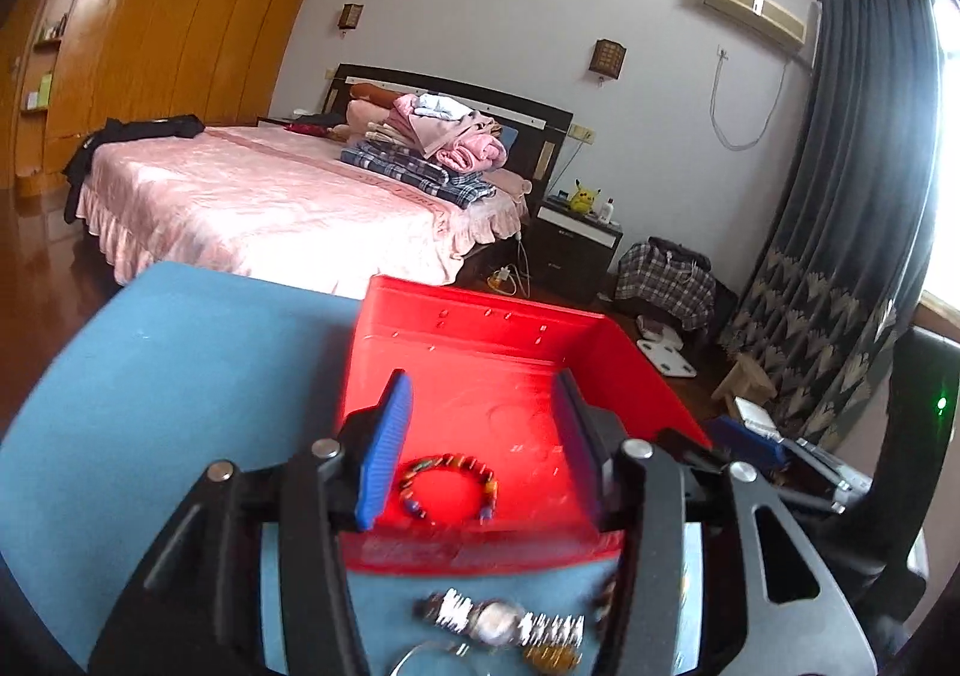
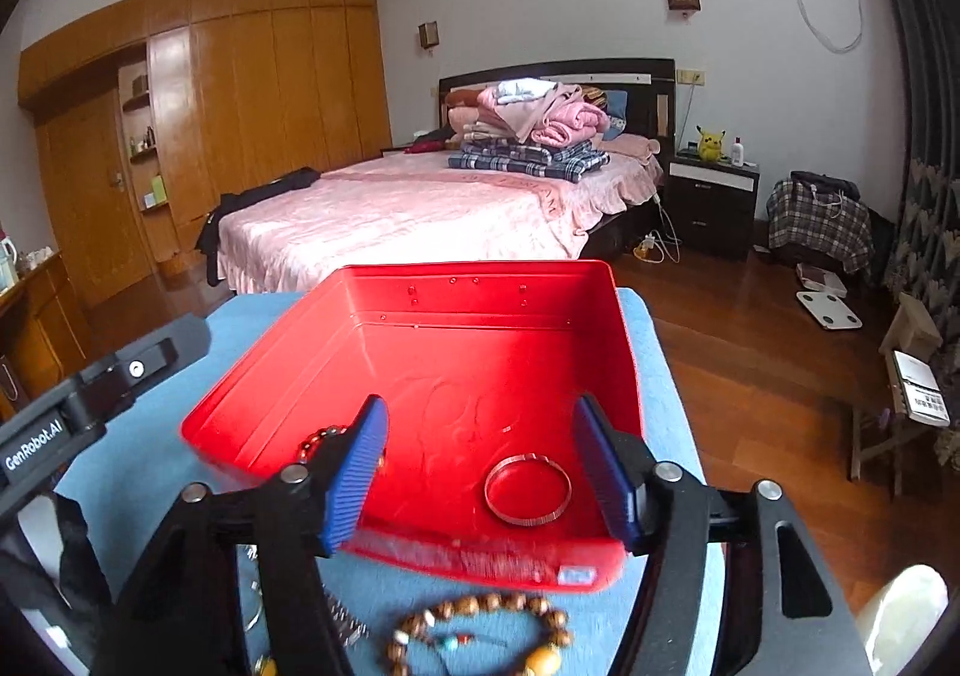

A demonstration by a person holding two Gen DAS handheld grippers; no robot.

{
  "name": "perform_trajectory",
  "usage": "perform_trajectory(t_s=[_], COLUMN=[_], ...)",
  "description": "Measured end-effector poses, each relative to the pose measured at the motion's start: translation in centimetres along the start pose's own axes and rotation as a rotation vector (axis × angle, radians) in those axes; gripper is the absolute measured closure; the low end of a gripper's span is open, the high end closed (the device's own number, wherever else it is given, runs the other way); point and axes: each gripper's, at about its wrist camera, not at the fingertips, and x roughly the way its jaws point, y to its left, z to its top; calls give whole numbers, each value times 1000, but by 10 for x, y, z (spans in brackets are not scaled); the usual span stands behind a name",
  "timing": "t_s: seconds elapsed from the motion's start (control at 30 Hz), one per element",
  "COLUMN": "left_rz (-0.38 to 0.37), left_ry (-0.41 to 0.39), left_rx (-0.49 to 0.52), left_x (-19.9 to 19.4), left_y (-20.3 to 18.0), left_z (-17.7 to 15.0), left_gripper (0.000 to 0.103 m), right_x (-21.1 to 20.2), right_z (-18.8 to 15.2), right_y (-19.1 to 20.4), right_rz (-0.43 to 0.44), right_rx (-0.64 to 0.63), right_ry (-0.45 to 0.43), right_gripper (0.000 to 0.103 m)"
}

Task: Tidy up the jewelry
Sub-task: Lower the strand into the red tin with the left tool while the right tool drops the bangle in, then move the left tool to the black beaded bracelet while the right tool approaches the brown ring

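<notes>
A red tray stands on a blue-covered table; it also shows in the right wrist view. In it lie a multicoloured bead bracelet and a silver bangle. My left gripper is open and empty above the tray's near edge, over the bead bracelet. My right gripper is open and empty over the tray, the bangle between its fingers. On the cloth in front of the tray lie a silver watch and a brown wooden bead bracelet.
A thin ring-shaped piece and an amber bead piece lie near the watch. The left gripper's body shows at the left of the right wrist view. Beyond the table are a pink bed, wood floor and a stool.
</notes>
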Motion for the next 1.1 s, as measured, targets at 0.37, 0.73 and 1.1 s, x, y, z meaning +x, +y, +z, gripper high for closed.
perform_trajectory(t_s=[0.37, 0.73, 1.1], left_rz=[152, 232, 308], left_ry=[81, 171, 245], left_rx=[108, 72, 38], left_x=[-68, -70, -57], left_y=[3, -2, -6], left_z=[-58, -102, -118], left_gripper=[38, 40, 47], right_x=[-64, -88, -83], right_z=[-61, -108, -120], right_y=[9, 25, 21], right_rz=[-27, -40, -21], right_rx=[10, -17, -9], right_ry=[26, 59, 75], right_gripper=[36, 36, 36])
